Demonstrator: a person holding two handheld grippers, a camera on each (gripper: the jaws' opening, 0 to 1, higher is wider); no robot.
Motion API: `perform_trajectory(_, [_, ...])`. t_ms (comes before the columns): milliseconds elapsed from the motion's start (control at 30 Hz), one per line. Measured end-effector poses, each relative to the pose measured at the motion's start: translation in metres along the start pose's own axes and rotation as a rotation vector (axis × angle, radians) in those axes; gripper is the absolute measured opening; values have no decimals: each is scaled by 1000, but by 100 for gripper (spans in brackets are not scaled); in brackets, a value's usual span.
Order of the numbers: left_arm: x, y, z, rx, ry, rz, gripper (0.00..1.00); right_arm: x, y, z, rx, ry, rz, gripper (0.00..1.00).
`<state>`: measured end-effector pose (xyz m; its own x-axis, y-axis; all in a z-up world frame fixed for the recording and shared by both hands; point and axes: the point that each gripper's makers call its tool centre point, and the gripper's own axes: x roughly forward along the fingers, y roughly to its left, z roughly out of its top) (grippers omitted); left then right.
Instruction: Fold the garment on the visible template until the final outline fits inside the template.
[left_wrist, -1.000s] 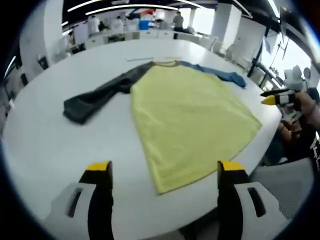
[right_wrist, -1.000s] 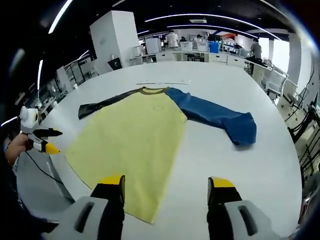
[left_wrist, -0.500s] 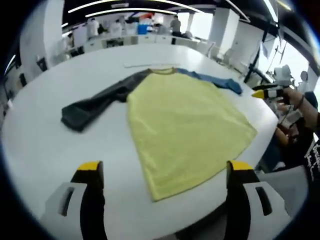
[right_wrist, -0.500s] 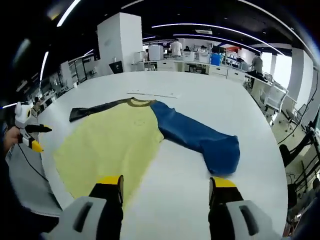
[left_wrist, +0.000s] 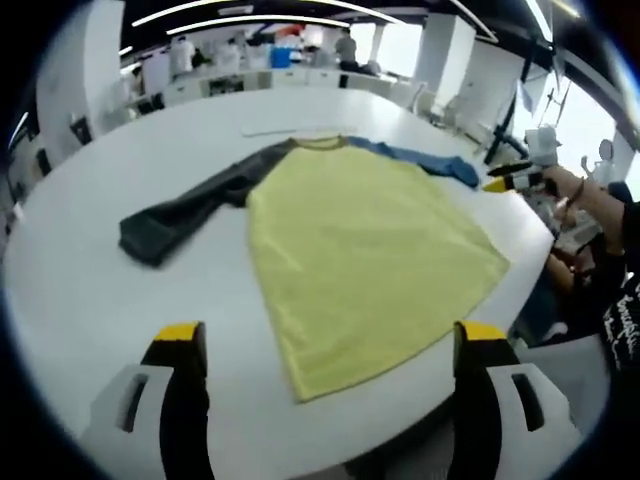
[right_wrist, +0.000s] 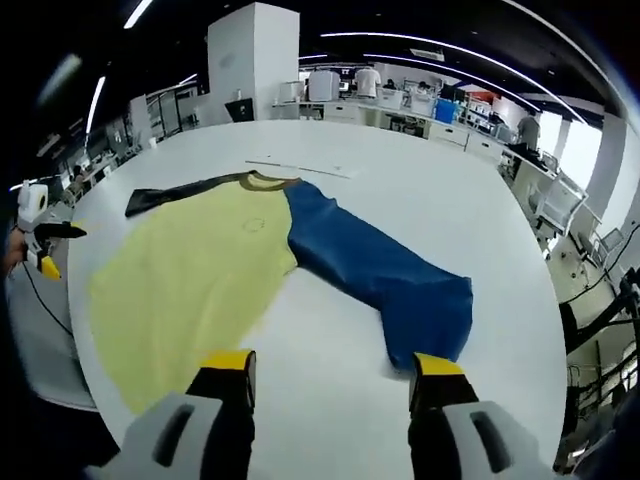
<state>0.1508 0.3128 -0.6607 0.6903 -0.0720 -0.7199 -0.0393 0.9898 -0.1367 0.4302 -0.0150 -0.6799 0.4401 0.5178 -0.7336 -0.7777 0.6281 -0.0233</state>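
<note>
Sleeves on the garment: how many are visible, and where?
2: a dark grey sleeve spread on one side of the yellow body, a blue sleeve on the other, both flat on the table.

The garment (left_wrist: 360, 250) lies spread flat on the table (left_wrist: 90, 300), sleeves outstretched.

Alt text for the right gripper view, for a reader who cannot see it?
A yellow shirt with a blue sleeve lies flat on a white table. The open right tool hovers near the blue cuff, and the left tool is at the left edge.
</note>
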Motion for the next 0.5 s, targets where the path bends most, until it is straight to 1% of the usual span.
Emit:
perform_trajectory(100, [0, 0, 1, -9, -8, 6, 99, 9, -8, 0, 4, 8, -2, 54])
perform_trajectory(133, [0, 0, 0, -13, -8, 8, 99, 11, -10, -1, 1, 16, -2, 53])
perform_trajectory(200, [-1, 1, -1, -20, -3, 10, 98, 16, -15, 0, -16, 13, -9, 50])
perform_trajectory(267, [-2, 2, -2, -22, 0, 14, 98, 20, -20, 0, -9, 19, -9, 47])
perform_trajectory(400, [-4, 3, -3, -46, -8, 19, 98, 25, -26, -1, 5, 31, -14, 43])
perform_trajectory(500, [-5, 2, -5, -47, -5, 21, 98, 29, -27, -2, 7, 39, -8, 41])
